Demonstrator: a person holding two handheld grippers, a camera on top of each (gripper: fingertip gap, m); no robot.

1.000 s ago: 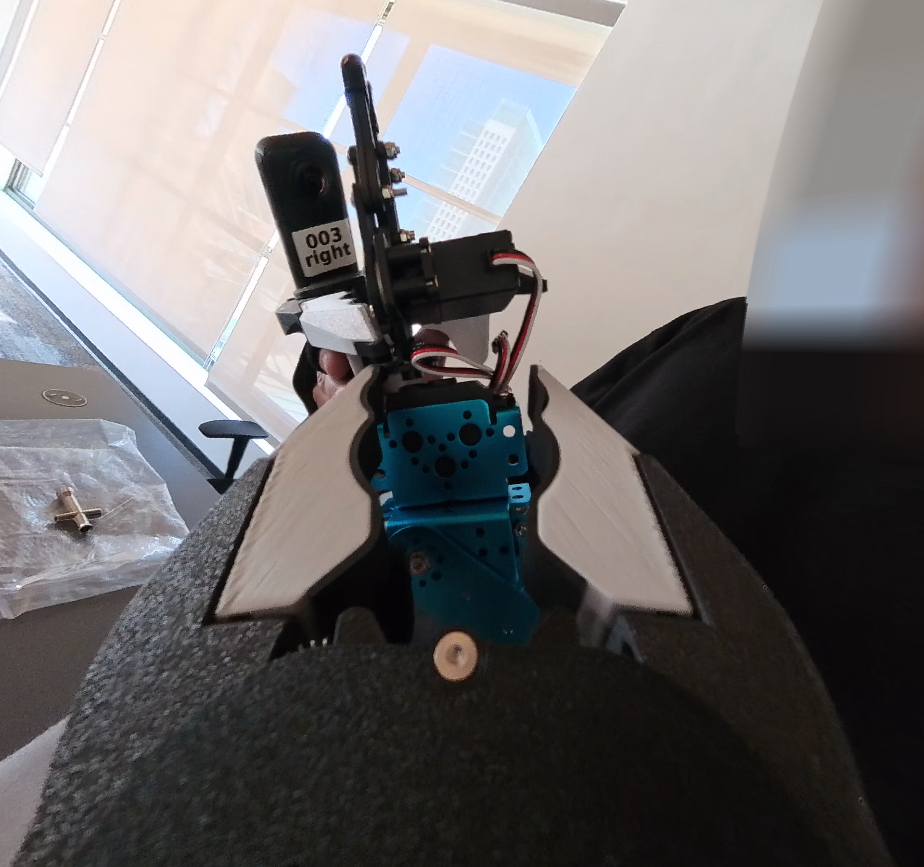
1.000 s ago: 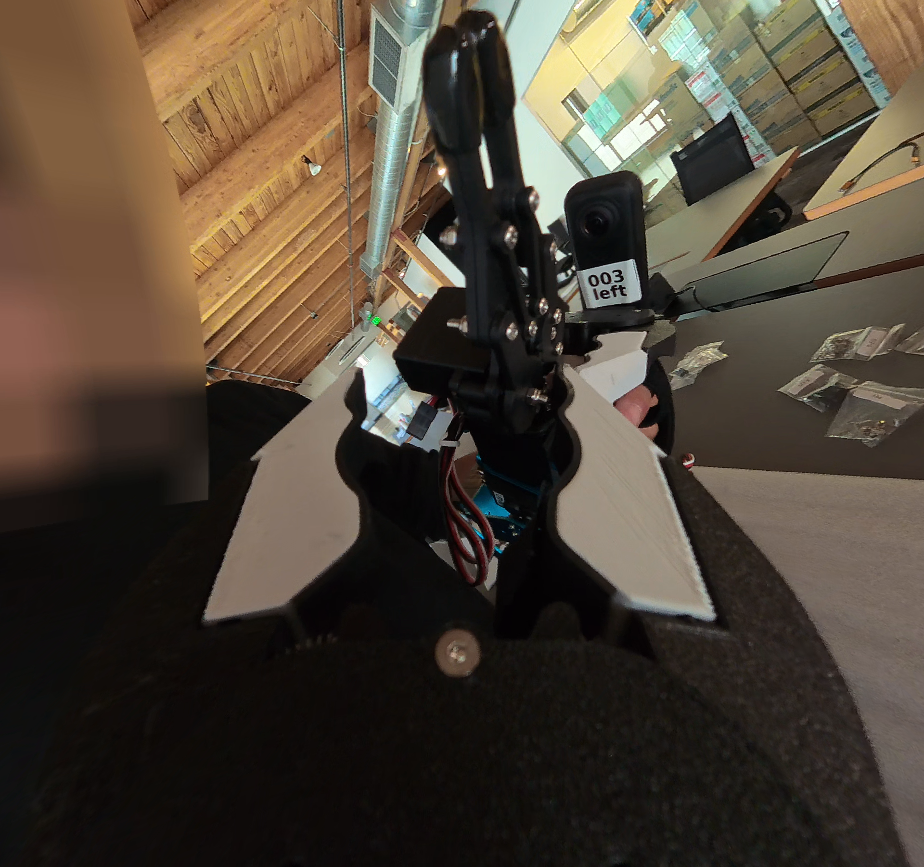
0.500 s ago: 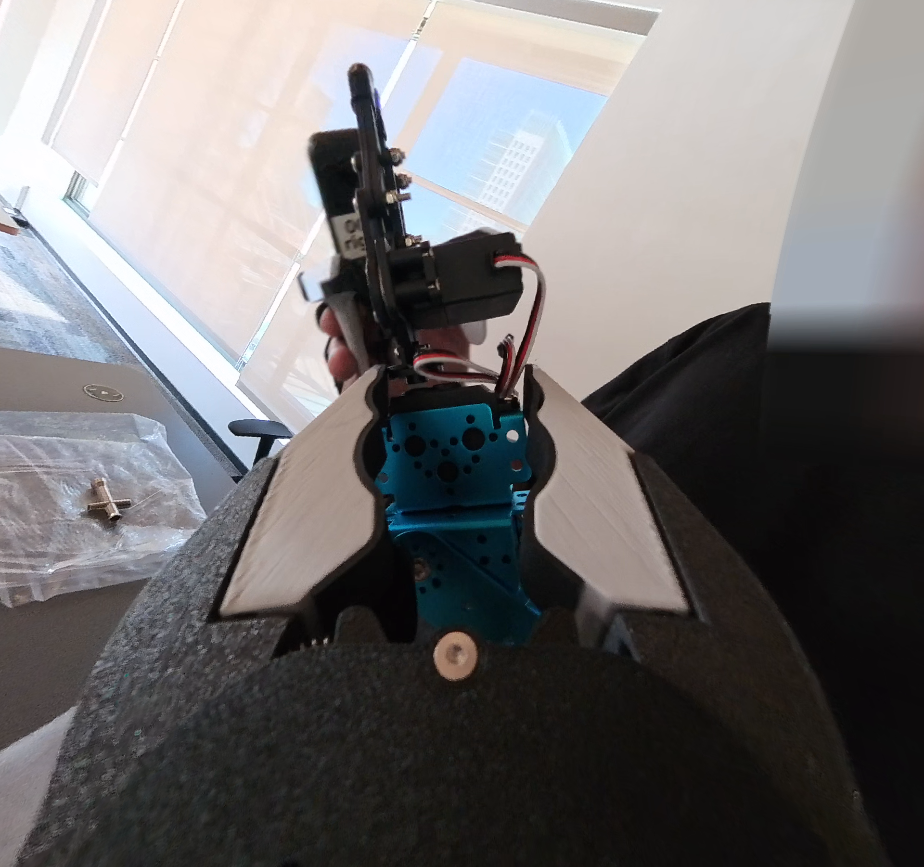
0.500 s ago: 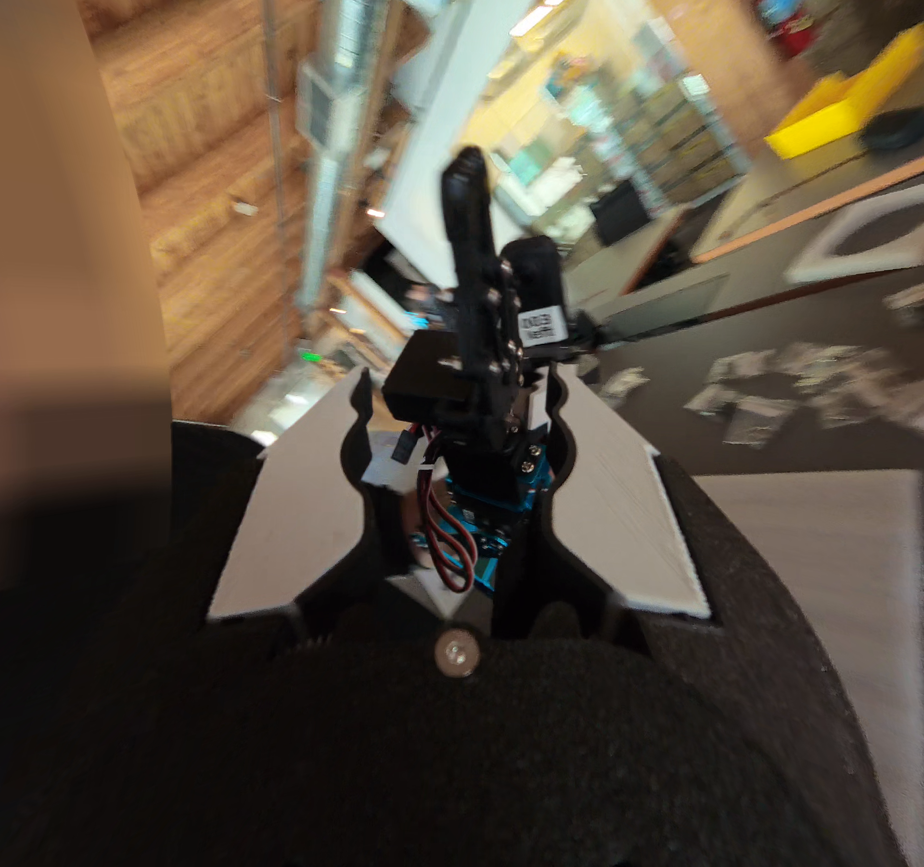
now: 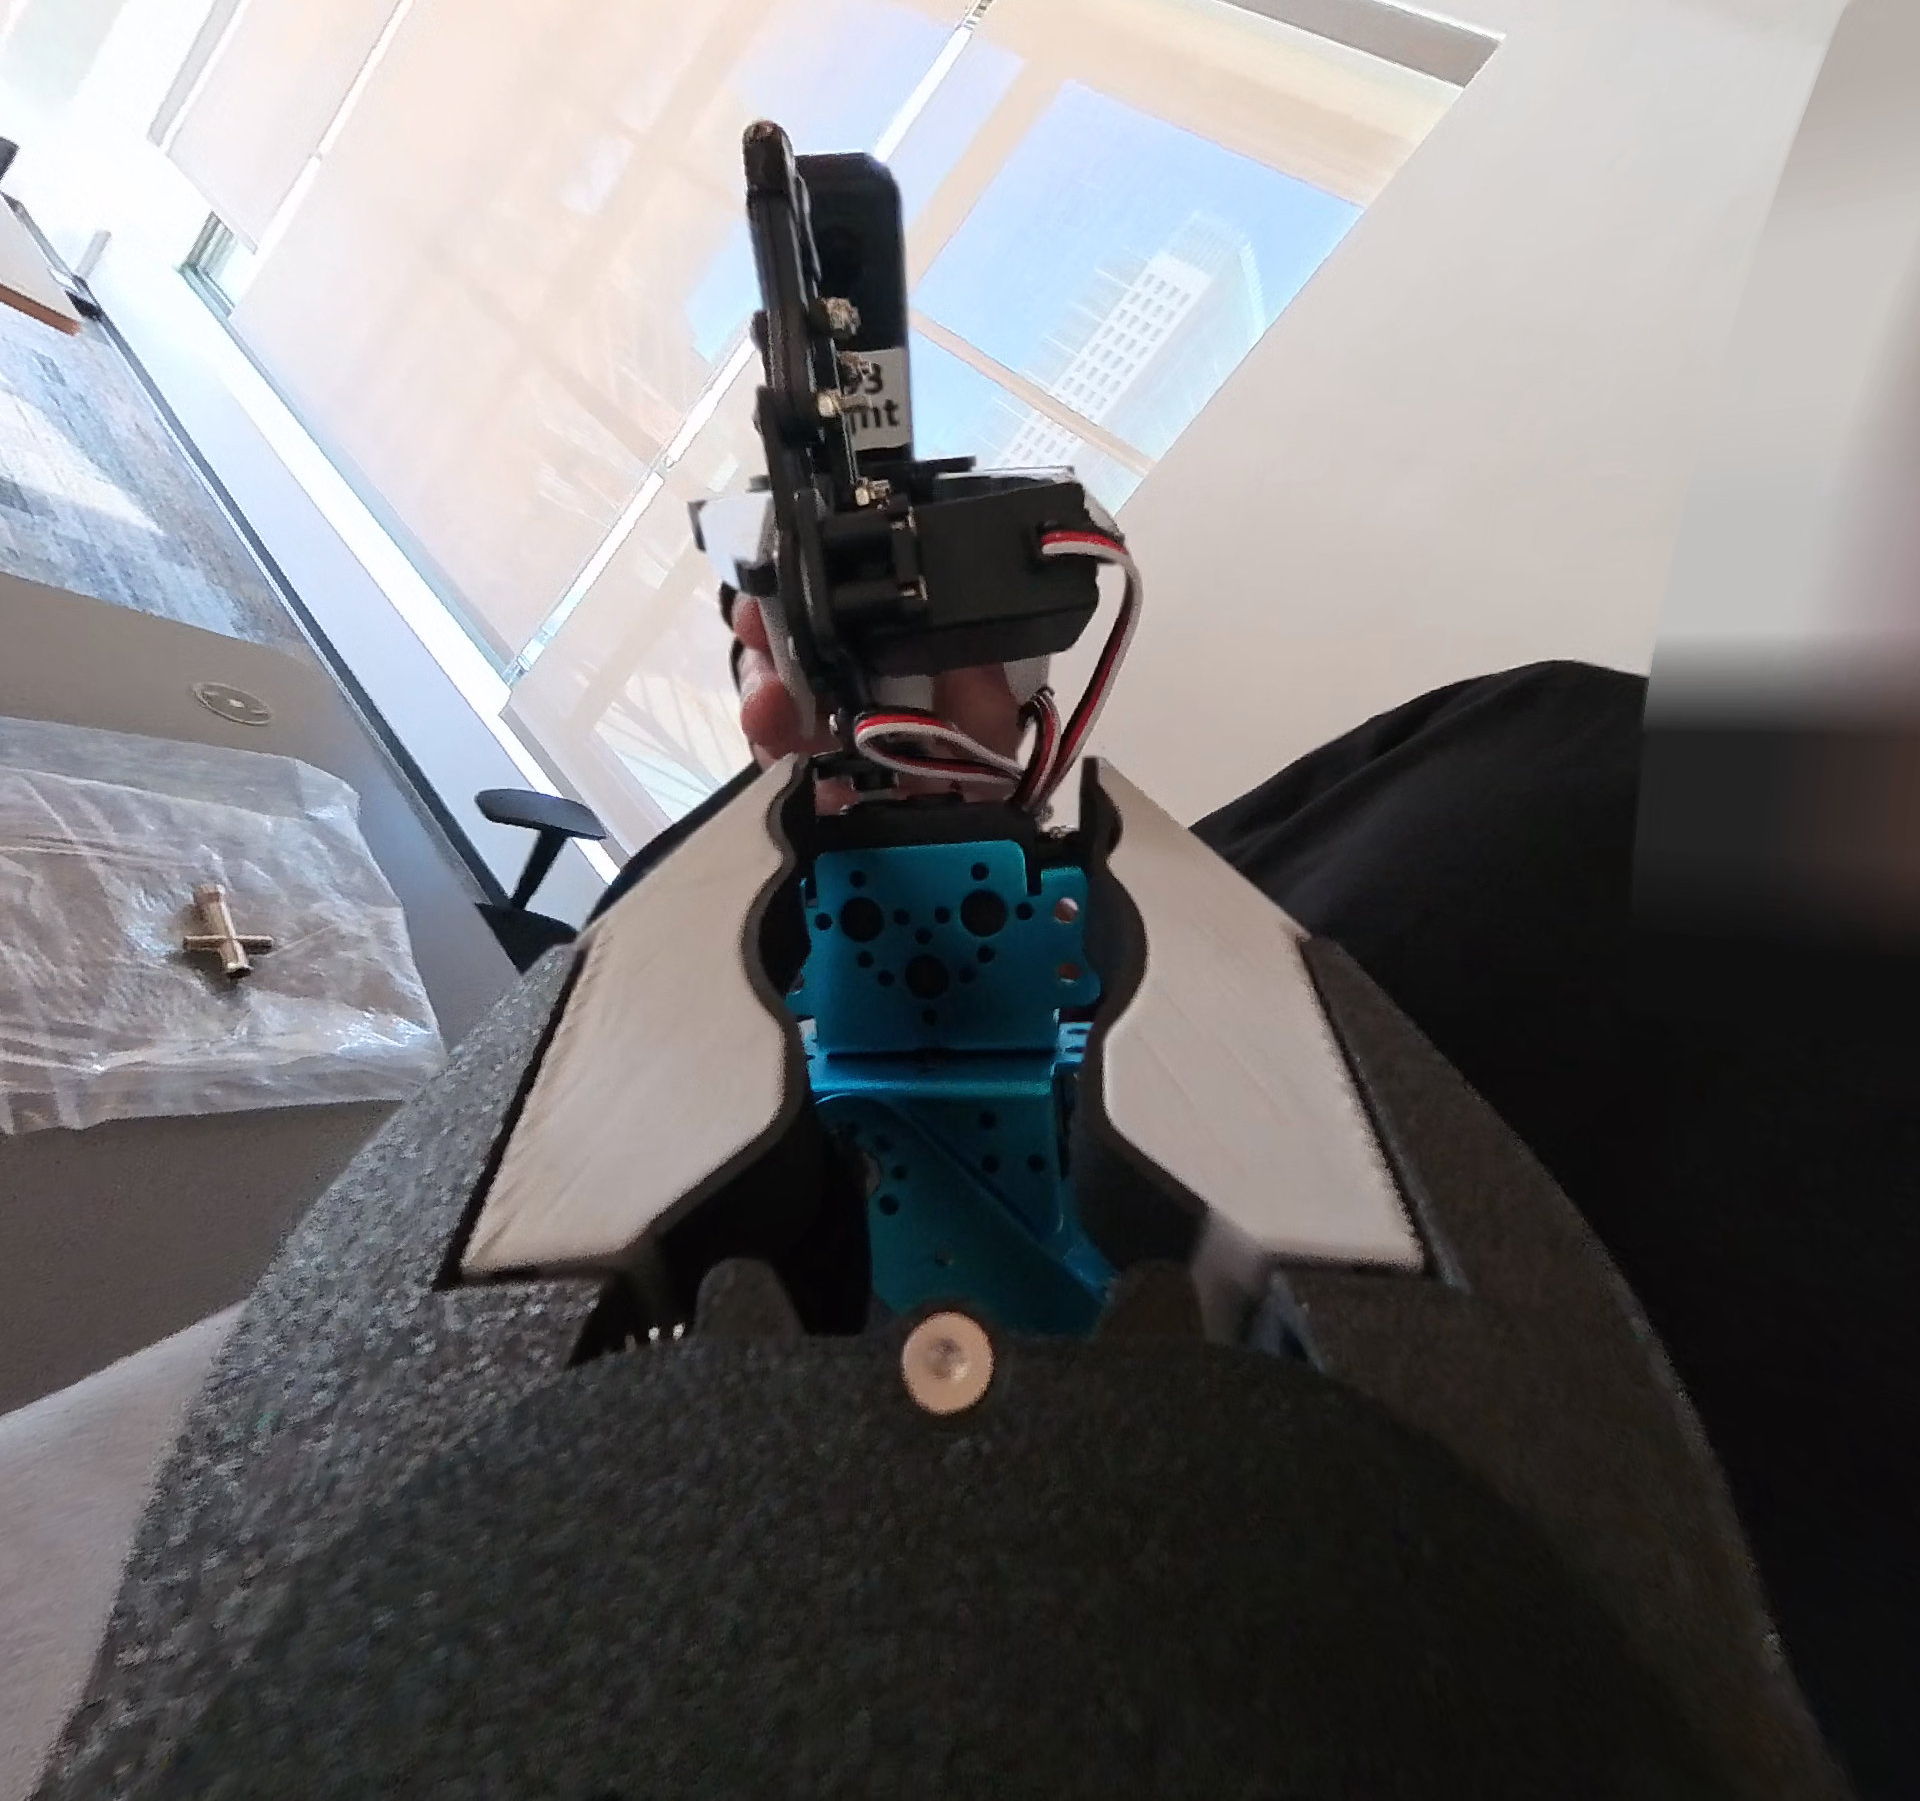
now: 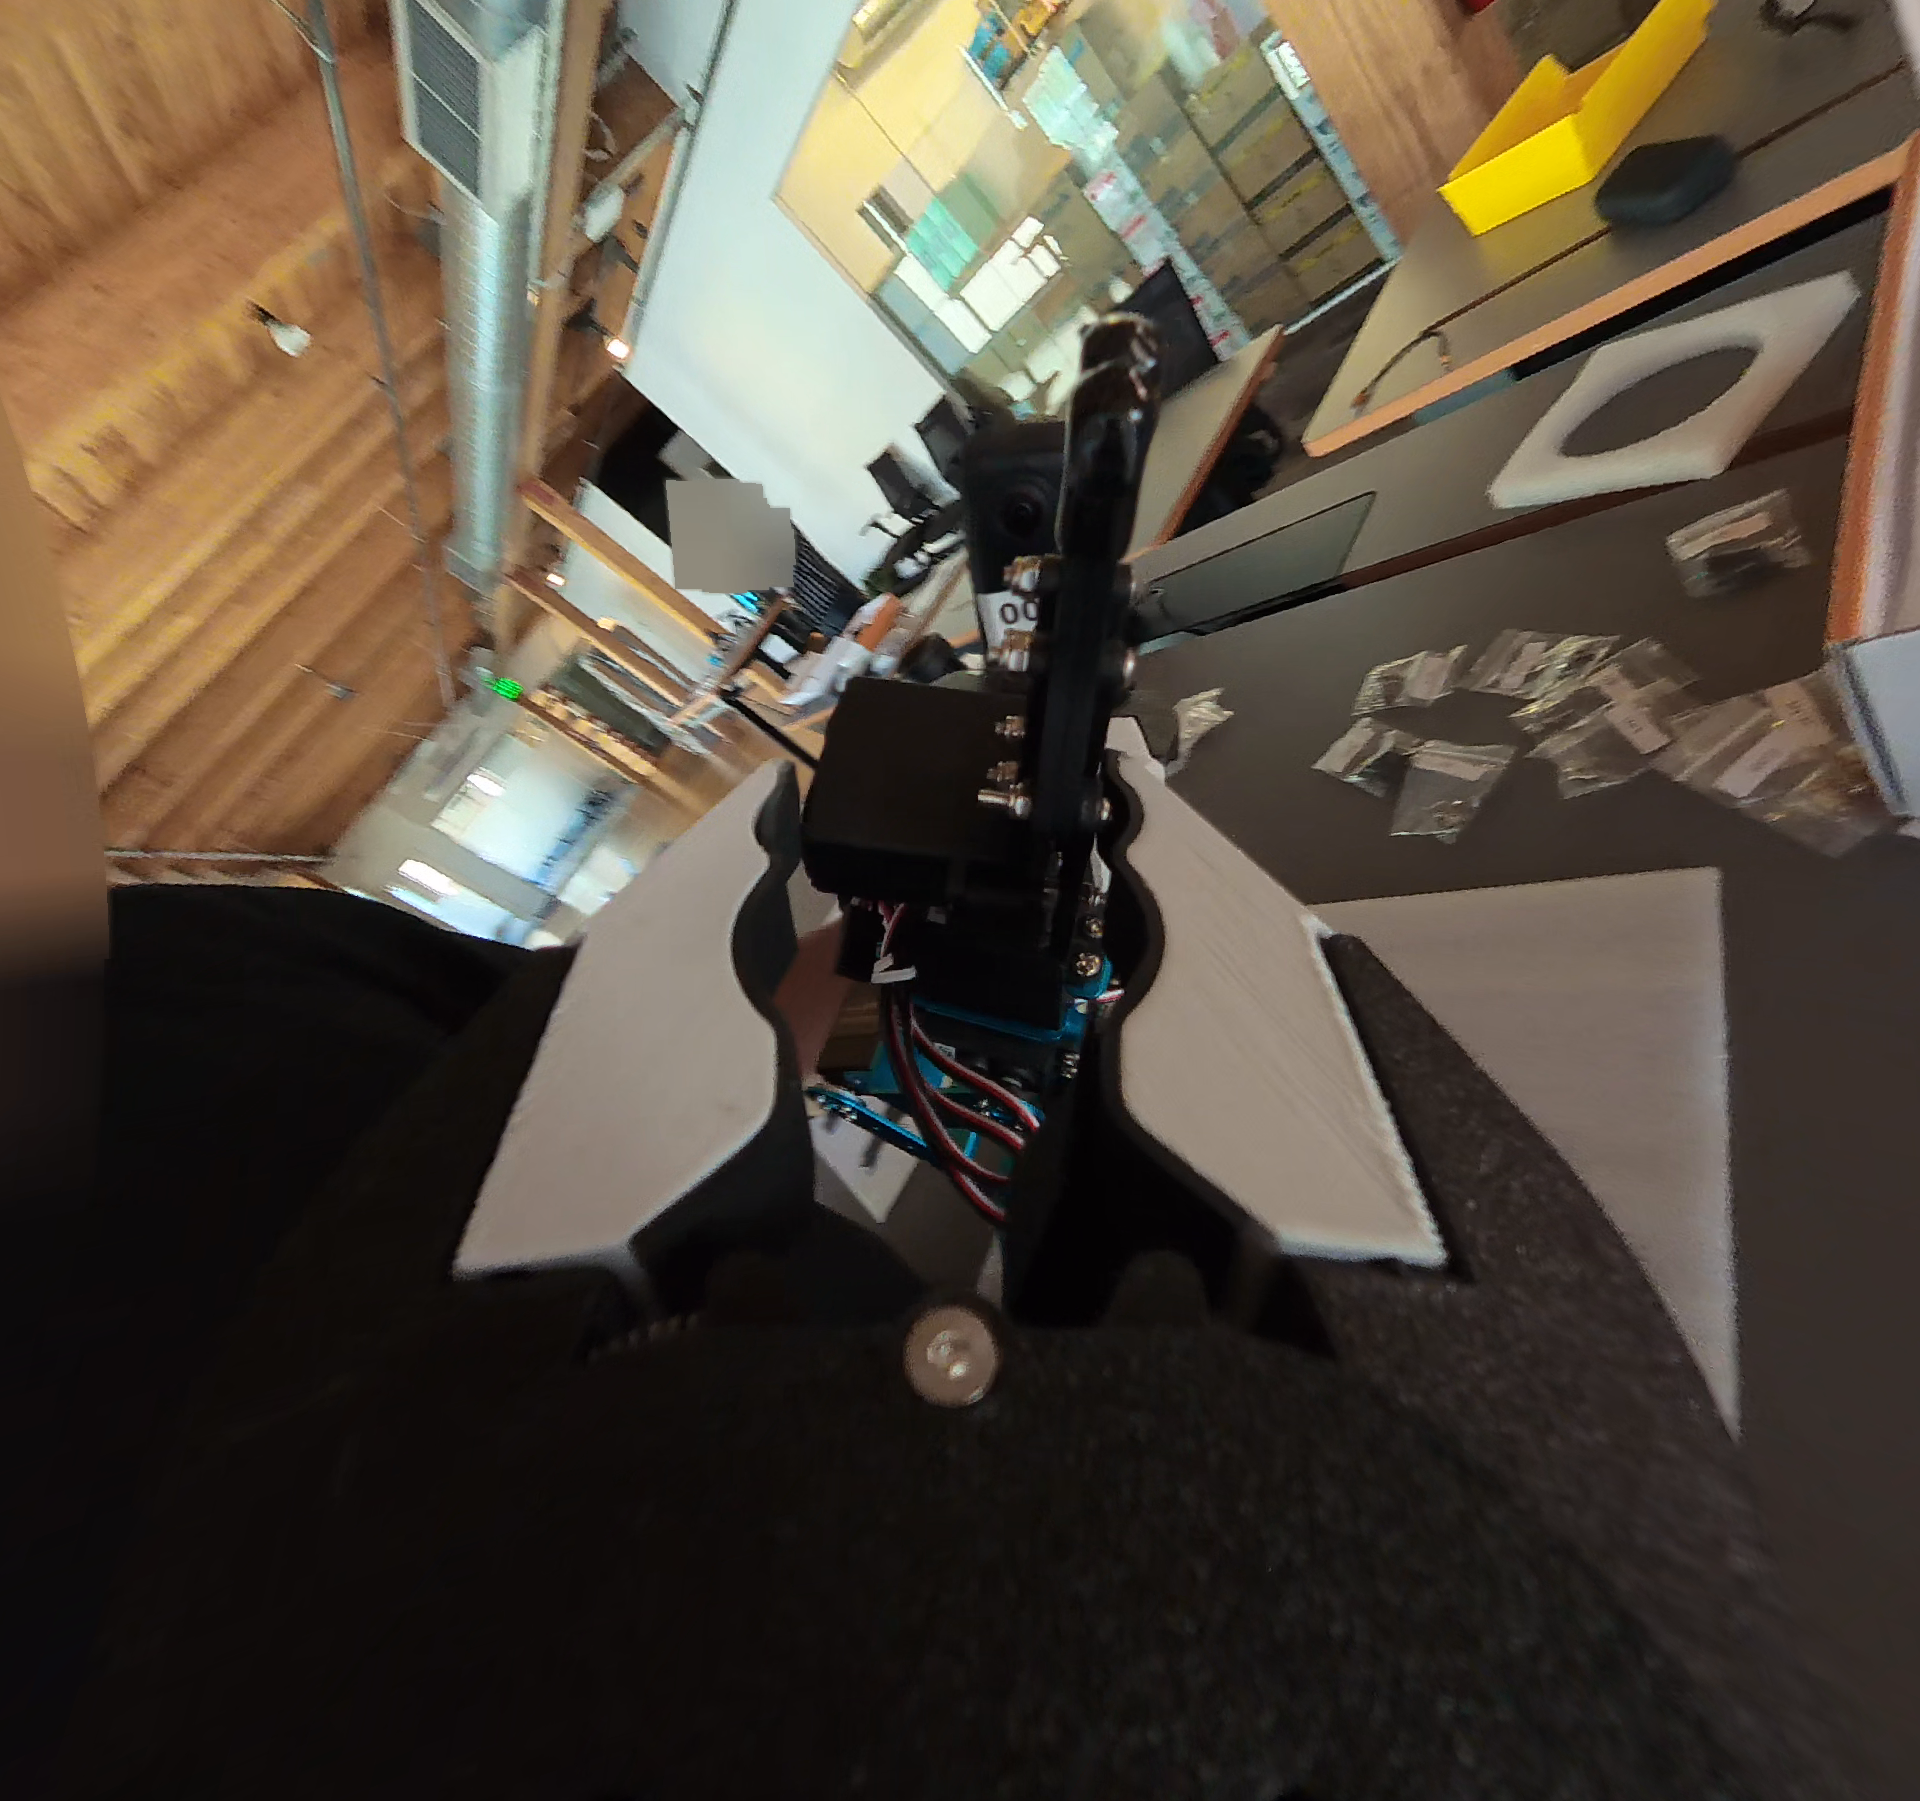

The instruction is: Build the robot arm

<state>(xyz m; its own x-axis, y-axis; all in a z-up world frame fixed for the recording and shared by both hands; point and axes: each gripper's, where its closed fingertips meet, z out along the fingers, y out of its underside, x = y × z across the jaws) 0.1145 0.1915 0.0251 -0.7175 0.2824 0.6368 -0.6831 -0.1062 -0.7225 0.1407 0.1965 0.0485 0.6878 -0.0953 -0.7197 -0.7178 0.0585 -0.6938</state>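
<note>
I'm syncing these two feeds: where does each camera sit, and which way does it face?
Left wrist view: on the left gripper, tilted up toward a shaded window; its fingers clamp a blue-and-black servo assembly.
Right wrist view: on the right gripper, tilted up toward a wooden ceiling and dark desk; same clamp.
Shared: the servo assembly, each opposite gripper's camera, the person's dark sleeve.

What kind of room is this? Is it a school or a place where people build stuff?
Probably a workshop office where people build things. A dark table holds small plastic bags of parts. Farther back, shelves of boxes stand behind glass. A shiny metal air duct runs under a wooden ceiling.
</note>
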